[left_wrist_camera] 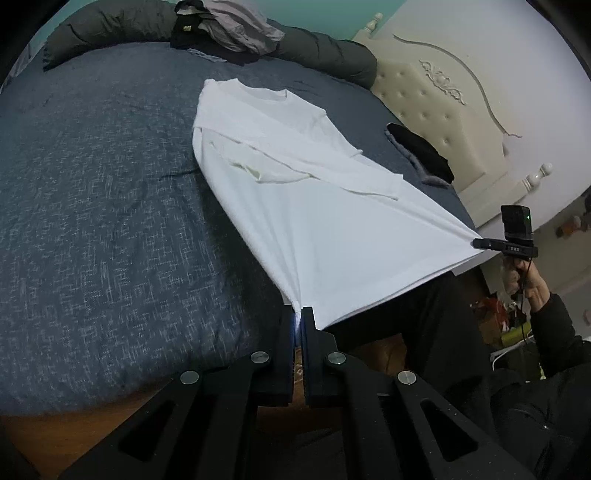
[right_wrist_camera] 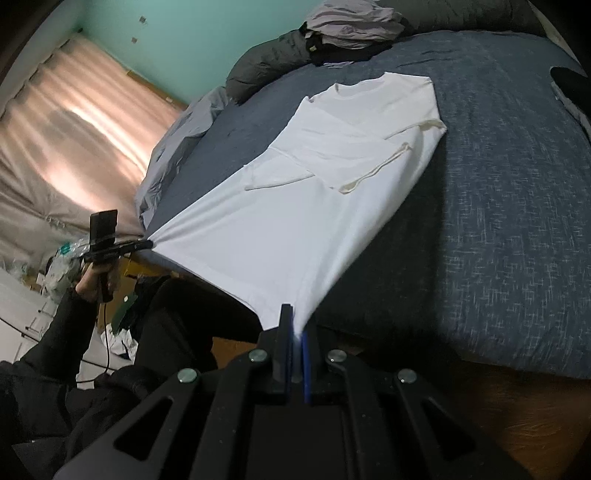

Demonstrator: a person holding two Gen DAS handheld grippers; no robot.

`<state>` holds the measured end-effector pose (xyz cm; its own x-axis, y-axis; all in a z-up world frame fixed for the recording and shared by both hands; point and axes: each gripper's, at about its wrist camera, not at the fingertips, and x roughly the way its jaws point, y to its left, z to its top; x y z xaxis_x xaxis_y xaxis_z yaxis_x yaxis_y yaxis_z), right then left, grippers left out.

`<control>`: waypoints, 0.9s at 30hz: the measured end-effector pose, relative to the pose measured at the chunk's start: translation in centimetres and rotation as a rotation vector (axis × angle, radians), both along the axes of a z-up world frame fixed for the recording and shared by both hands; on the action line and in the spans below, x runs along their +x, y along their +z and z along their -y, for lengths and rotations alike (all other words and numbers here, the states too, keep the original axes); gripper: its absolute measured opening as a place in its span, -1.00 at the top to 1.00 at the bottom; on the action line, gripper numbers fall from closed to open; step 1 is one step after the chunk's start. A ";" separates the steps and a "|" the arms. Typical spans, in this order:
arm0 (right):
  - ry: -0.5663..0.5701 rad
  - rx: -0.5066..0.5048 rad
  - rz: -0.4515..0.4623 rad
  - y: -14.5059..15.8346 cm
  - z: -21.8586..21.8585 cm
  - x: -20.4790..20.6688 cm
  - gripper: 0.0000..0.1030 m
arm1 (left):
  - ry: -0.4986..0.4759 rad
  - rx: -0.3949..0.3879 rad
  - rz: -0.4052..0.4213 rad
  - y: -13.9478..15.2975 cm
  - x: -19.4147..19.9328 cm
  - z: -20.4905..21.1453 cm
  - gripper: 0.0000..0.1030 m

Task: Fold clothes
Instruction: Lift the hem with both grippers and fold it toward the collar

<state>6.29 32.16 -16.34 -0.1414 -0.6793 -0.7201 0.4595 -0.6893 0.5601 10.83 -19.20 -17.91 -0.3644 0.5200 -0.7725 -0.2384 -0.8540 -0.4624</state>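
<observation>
From the left wrist camera, we saw our left gripper (left_wrist_camera: 297, 314) pinched tight on one bottom corner of the white shirt (left_wrist_camera: 295, 192), the cloth bunched between its two fingers. Ahead of that gripper the shirt stretched away over the blue-grey bedspread (left_wrist_camera: 92, 203), its sleeves folded in across the chest and the collar at the far end. Off to the right of our left gripper, the right gripper (left_wrist_camera: 478, 242) clamped the other bottom corner, so the hem ran taut between the two and hung past the bed's edge. Beyond the collar lay a pile of clothes (left_wrist_camera: 229, 29) against a dark bolster (left_wrist_camera: 325, 55); to the right of the shirt sat a dark garment (left_wrist_camera: 421, 151) near the cream headboard (left_wrist_camera: 443, 103).

From the right wrist camera, we saw the right gripper (right_wrist_camera: 297, 317) closed on its corner of the shirt (right_wrist_camera: 314, 206), fabric rising straight out from between the fingers. To its left the left gripper (right_wrist_camera: 147, 243) gripped the opposite corner, held by a hand (right_wrist_camera: 92, 284) in a black sleeve (right_wrist_camera: 62, 332). The bedspread (right_wrist_camera: 498, 203) spread right of this gripper, and the pile (right_wrist_camera: 351, 29) lay far ahead.
</observation>
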 end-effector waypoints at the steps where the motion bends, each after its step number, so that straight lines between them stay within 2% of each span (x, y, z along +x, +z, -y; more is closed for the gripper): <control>1: 0.006 0.003 -0.001 0.0 0.1 0.1 0.93 | -0.001 0.002 -0.002 0.1 0.2 0.0 0.95; 5: 0.002 -0.001 -0.007 0.4 0.0 -0.6 0.93 | -0.016 0.011 -0.020 0.7 0.1 -0.4 0.95; 10: -0.010 0.000 -0.024 1.4 0.2 -2.8 0.93 | -0.023 0.001 -0.037 1.5 -2.7 -0.7 0.95; 14: -0.024 0.003 -0.027 2.2 0.4 -6.0 0.93 | -0.022 -0.012 -0.051 2.2 -5.5 -0.7 0.95; 19: -0.061 0.012 -0.006 2.6 0.5 -11.6 0.93 | -0.011 -0.037 -0.047 2.7 -11.5 0.1 0.95; 27: -0.097 0.050 -0.011 2.7 1.5 -23.6 0.93 | 0.034 -0.068 -0.015 1.6 -24.0 2.4 0.95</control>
